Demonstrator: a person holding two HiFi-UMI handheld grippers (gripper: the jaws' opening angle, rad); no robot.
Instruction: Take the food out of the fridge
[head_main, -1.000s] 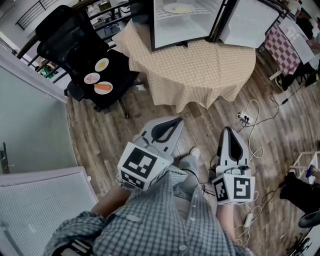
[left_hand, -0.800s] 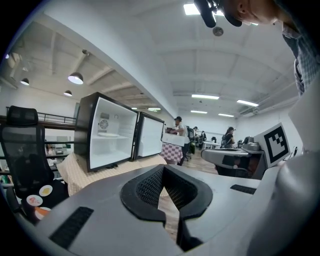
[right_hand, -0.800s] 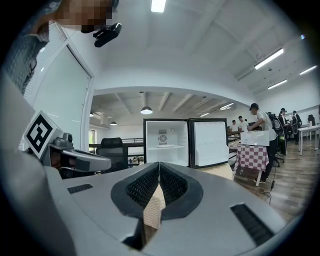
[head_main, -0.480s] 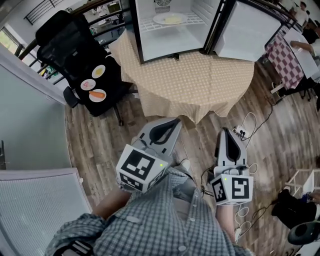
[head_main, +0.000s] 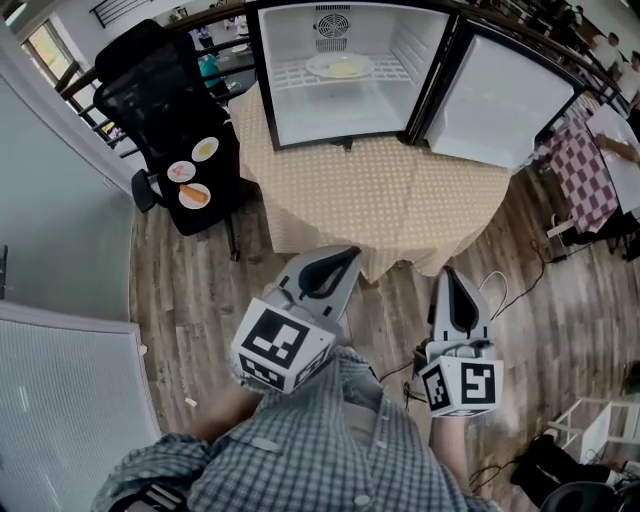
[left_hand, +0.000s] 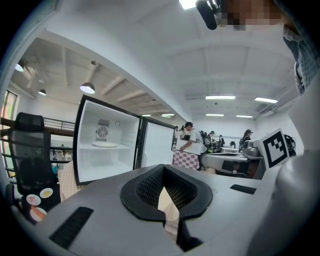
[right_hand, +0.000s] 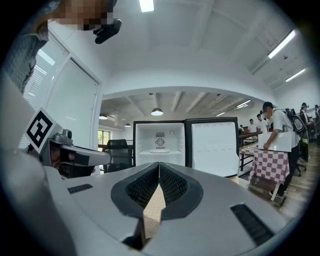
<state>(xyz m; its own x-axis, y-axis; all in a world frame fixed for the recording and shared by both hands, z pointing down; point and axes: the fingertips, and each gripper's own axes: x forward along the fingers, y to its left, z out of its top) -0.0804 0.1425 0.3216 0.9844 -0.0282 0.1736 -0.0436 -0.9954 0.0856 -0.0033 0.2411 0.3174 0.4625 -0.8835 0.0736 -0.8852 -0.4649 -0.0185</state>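
We're over a wooden floor (head_main: 190, 300), facing a round table (head_main: 380, 200) under a beige checked cloth. The fridge (head_main: 285, 100) stands on it with its door (head_main: 490, 95) swung open to the right, and a black chair (head_main: 140, 80) on the left carries three small plates (head_main: 190, 172). Against a second ago, the whole fridge interior now shows, where only its lower part did. The left gripper (head_main: 343, 257) and the right gripper (head_main: 452, 278) both have jaws pressed together, holding nothing. The plate of food (head_main: 340, 66) lies flat on the upper shelf, its long side running across the shelf, left to right.
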